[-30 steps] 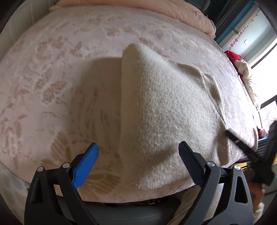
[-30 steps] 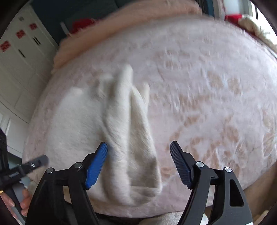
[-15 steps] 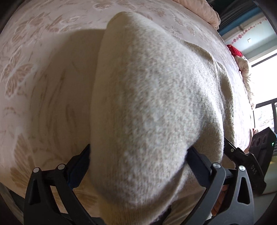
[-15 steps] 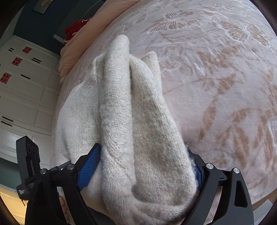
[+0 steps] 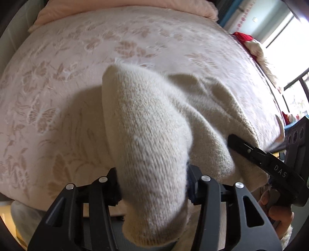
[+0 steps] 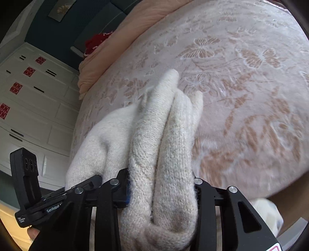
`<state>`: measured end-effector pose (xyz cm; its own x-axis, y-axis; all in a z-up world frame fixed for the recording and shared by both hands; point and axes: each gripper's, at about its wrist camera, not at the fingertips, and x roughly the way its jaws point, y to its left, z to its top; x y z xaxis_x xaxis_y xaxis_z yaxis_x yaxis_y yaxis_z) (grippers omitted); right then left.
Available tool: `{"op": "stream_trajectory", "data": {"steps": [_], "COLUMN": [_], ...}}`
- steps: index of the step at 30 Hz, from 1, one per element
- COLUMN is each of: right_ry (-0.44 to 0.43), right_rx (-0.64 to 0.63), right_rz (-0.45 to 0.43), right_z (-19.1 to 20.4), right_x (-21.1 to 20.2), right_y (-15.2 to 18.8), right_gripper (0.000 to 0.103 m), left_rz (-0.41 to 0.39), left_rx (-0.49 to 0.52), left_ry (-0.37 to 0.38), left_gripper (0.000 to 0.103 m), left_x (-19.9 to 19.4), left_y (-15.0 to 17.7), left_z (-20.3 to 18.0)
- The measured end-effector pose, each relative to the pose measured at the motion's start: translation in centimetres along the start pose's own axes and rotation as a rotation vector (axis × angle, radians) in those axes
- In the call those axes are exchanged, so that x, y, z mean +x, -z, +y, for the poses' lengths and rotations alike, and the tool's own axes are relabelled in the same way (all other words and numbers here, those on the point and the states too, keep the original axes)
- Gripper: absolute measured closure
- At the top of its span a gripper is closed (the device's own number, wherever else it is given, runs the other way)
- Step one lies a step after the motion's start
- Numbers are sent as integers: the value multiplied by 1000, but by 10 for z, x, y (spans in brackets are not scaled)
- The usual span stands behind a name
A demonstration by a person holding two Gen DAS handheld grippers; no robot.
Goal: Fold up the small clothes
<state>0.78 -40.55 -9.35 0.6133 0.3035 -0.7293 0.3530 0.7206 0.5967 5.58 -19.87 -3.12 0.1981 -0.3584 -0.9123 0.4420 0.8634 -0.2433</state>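
A cream knitted sweater (image 5: 150,135) lies on a pink bed with a butterfly pattern (image 5: 58,96). My left gripper (image 5: 152,185) is shut on the sweater's near edge and lifts a fold of it off the bed. My right gripper (image 6: 160,189) is shut on another bunched part of the same sweater (image 6: 164,135), near its ribbed edge. The pads of both grippers are hidden by the knit. The right gripper shows at the right of the left wrist view (image 5: 270,164), and the left one at the left of the right wrist view (image 6: 48,202).
A peach duvet (image 5: 125,7) lies along the far end of the bed. White cabinets (image 6: 29,96) stand to the left. A red cloth (image 5: 243,36) and a window are at the far right. The bed's front edge is just below the grippers.
Both grippers moved in from open over the sweater, closed on its near edge, and now lift it, so the cloth rises off the bed in folds.
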Motion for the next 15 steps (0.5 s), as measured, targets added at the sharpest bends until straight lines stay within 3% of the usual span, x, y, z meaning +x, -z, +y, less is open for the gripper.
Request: {"op": "stream_trajectory", "data": {"steps": [9,15], "right_ry": [4,-15], "right_rx": [-64,-121], "right_rz": [-89,-190], "right_z": [17,40], "right_x": [-96,-149], "right_y": [51,63], "right_gripper": [69,69], "left_rz": [-45,-159], "left_rx": [111,169], "left_ry": [61,84], "left_gripper": [55,55], "left_x": [-65,-124], "left_y": [42,54], "left_z": [-39,-56]}}
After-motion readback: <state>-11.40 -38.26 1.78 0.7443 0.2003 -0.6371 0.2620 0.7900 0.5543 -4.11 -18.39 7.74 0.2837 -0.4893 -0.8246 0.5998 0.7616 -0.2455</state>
